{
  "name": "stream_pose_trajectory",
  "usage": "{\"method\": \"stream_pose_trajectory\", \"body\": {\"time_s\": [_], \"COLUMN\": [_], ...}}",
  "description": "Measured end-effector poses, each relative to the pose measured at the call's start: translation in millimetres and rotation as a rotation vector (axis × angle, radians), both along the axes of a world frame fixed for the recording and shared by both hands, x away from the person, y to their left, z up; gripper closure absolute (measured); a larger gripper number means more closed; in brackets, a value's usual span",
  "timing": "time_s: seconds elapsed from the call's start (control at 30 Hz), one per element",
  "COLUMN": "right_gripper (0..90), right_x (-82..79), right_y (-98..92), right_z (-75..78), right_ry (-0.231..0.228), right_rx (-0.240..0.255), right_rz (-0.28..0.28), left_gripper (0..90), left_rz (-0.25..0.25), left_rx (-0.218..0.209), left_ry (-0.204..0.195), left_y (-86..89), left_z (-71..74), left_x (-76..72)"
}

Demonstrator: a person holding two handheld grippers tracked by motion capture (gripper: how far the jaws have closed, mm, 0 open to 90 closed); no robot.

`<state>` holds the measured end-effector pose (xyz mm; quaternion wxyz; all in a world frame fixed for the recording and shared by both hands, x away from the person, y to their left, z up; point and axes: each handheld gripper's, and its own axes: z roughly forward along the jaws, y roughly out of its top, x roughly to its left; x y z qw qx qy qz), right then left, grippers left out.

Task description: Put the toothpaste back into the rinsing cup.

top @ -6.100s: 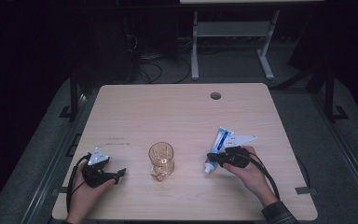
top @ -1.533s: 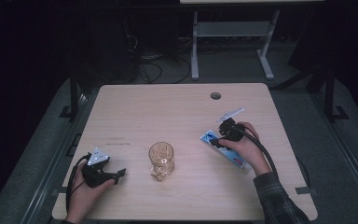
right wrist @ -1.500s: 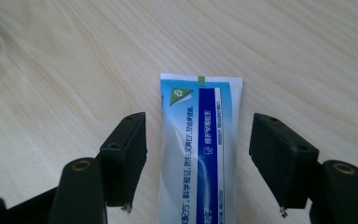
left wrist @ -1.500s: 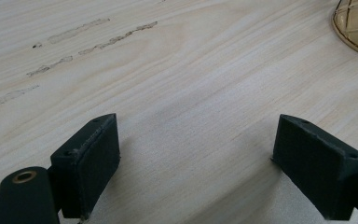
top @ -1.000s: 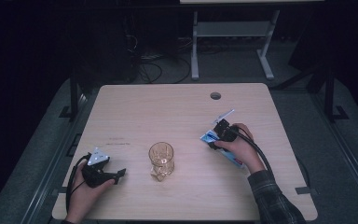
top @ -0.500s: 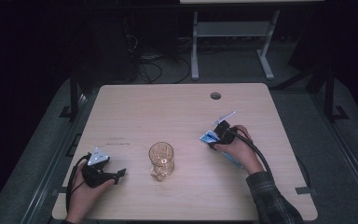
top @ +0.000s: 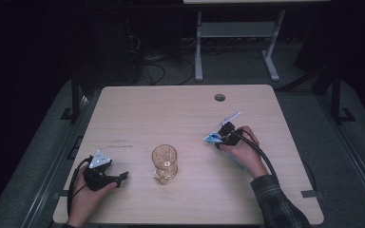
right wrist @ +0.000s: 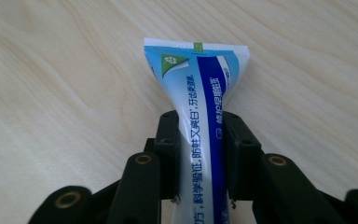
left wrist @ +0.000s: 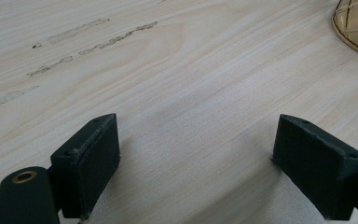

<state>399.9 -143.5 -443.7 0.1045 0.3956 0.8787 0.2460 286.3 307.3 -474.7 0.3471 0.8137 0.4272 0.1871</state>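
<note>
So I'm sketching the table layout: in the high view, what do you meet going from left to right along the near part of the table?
Left tongs → amber glass → toothpaste tube clamped in the right tongs.

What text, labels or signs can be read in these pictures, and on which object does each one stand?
"科学验证, 防蛀又美白" runs in blue along the toothpaste tube held in the right gripper; the last characters of that line are my best reading.
White text on the tube's dark blue stripe: too blurred to read.
A white recycling sign stands on the green corner patch near the tube's crimped end.
Faint dark marks on the table: too small to read.
</note>
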Motion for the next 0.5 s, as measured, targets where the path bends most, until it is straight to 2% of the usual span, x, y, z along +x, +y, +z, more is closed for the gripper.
{"method": "stream_pose_trajectory", "body": {"time_s": [0.13,0.2,0.23,0.33,0.37,0.5], "right_gripper": [70.7,71.0,71.0,71.4,71.4,72.0], "right_x": [0.5,1.5,1.5,0.9,0.9,-1.0], "right_y": [-3.2,-7.0,-7.0,-13.9,-13.9,-22.8], "right_z": [0.3,1.4,1.4,6.4,6.4,15.3], "right_ry": [0.011,0.035,0.035,0.027,0.027,0.005], "right_rx": [0.026,0.062,0.062,0.116,0.116,0.185], "right_rz": [0.000,-0.001,-0.001,-0.017,-0.017,-0.039], "left_gripper": [13.7,13.7,13.7,13.7,13.7,13.7], "left_rz": [0.000,0.000,0.000,0.000,0.000,0.000], "left_rx": [0.000,0.000,0.000,0.000,0.000,0.000], "left_ry": [0.000,0.000,0.000,-0.001,-0.001,-0.001], "left_y": [0.0,0.0,0.0,0.0,0.0,0.0], "left_z": [0.0,0.0,0.0,0.0,0.0,0.0], "left_x": [0.0,0.1,0.1,0.1,0.1,0.1]}}
